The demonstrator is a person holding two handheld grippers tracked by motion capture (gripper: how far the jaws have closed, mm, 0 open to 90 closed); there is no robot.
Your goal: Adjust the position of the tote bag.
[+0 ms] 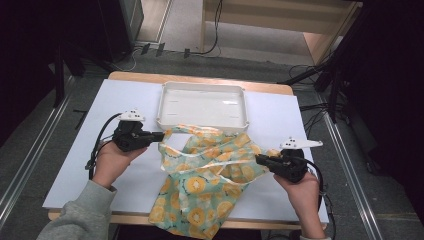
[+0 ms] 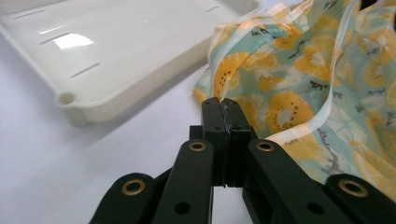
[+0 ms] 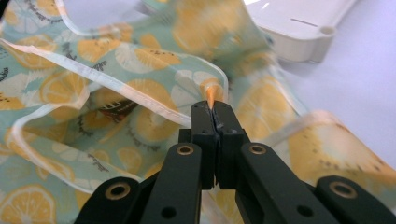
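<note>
The patterned cloth, pale teal with yellow citrus slices and a light trim, lies crumpled on the white-covered table, spread between the two grippers. Its near end hangs over the table's front edge, and its far edge lies just in front of the white tray, which sits toward the back of the table.

The left gripper is clenched on the cloth's left edge. In the left gripper view its jaws stand pressed together with the trimmed hem of the cloth rising from their tips, and the tray lies off to one side on the white surface.

The right gripper is clamped on the cloth's right side. In the right gripper view a small pinched fold of the cloth pokes up between the closed jaw tips, with a corner of the tray beyond it.

Each gripper is carried by a hand reaching in from the near side; the left forearm wears a grey sleeve. The cloth is bunched and rumpled between the two grips, not taut.
</note>
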